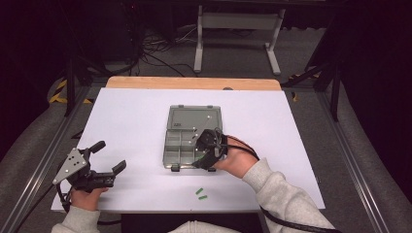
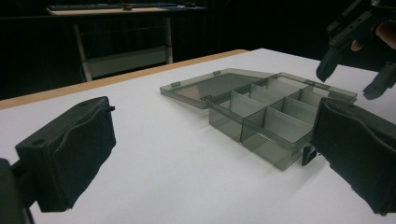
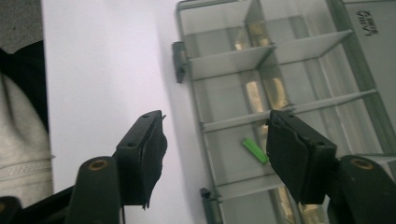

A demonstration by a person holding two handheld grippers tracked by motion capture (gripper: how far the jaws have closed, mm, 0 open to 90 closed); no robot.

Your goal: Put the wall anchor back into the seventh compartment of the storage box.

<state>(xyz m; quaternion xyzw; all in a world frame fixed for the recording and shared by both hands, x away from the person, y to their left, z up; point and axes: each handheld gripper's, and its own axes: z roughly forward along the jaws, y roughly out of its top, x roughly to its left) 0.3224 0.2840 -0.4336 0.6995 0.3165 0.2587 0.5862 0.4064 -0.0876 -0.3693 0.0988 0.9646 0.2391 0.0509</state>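
Lying loose in a near-edge compartment of the open grey organizer box (image 3: 280, 100): green piece (image 3: 255, 150) | right gripper (image 3: 215, 149) above it, jaws apart, nothing clamped | left gripper (image 1: 108, 158) apart, empty, well left | two green pieces (image 1: 200, 194) on white table (image 1: 126, 121).

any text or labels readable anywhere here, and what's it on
Small dark print on the lid of the open organizer box, turned sideways in the right gripper view: too blurred to read.
The same print shows as a dark smudge on the lid in the high view: too small to read.
No other writing is visible.
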